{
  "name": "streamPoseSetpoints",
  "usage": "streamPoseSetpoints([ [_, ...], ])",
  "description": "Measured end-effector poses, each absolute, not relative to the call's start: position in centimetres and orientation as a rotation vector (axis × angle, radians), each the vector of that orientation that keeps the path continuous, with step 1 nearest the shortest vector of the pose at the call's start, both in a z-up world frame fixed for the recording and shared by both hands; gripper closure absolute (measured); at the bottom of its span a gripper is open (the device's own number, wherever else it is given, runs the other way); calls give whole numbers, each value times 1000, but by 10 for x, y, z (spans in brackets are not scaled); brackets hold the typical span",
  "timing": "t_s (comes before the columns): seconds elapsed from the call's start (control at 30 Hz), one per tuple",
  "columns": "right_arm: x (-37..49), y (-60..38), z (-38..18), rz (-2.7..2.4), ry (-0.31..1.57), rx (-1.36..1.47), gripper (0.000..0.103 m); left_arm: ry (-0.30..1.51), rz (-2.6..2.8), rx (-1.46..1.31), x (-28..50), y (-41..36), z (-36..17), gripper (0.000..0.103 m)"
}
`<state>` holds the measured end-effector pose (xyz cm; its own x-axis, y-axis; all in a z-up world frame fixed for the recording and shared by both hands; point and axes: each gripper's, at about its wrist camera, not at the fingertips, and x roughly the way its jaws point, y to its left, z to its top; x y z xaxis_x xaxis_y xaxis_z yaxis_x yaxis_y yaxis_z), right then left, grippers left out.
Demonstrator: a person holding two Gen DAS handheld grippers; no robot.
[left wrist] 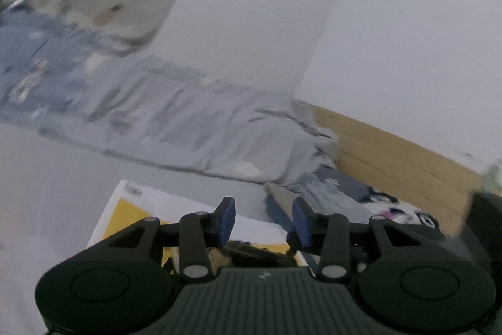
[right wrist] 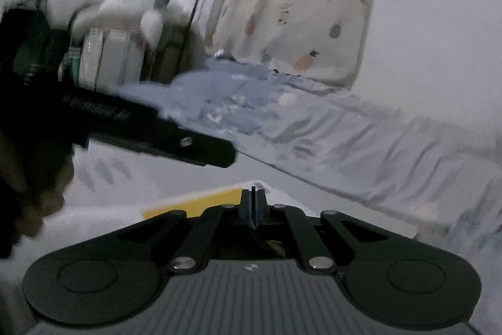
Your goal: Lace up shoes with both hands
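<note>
In the left wrist view my left gripper (left wrist: 264,223) stands open, and nothing shows between its blue pads (left wrist: 227,222). Just under its fingers a dark brownish bit of the shoe (left wrist: 251,253) peeks out, mostly hidden by the gripper body. My right gripper (right wrist: 253,203) is shut, and a thin dark shoelace end (right wrist: 253,189) pokes out between its pads. A small patch of the shoe (right wrist: 271,245) shows behind its linkage. The right wrist view also shows the left gripper (right wrist: 188,143) at the left, held in a hand (right wrist: 34,203).
A white and yellow box (left wrist: 135,209) lies under both grippers on a pale surface. Behind it runs a bed with a blue-grey sheet (left wrist: 175,121), with a pineapple-print curtain (right wrist: 301,5) and white wall beyond. Wood flooring (left wrist: 392,153) and loose clothes (left wrist: 392,209) are at the right.
</note>
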<state>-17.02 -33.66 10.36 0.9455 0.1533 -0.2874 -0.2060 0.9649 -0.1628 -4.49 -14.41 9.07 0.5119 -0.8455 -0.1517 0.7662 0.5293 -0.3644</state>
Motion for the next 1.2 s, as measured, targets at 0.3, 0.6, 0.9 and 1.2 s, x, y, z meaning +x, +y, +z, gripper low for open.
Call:
streamPoseSetpoints([
  [0.3, -158, -421, 136, 306, 252, 282, 103, 294, -1085, 48, -79, -190, 82, 64],
  [0.6, -176, -384, 128, 375, 296, 114, 103, 303, -1092, 52, -83, -196, 78, 94],
  [0.9, -187, -371, 125, 351, 281, 48, 83, 411, -1045, -134, -54, -179, 77, 102],
  [1.2, -191, -344, 107, 299, 306, -234, 76, 506, -1085, -495, -15, -143, 73, 102],
])
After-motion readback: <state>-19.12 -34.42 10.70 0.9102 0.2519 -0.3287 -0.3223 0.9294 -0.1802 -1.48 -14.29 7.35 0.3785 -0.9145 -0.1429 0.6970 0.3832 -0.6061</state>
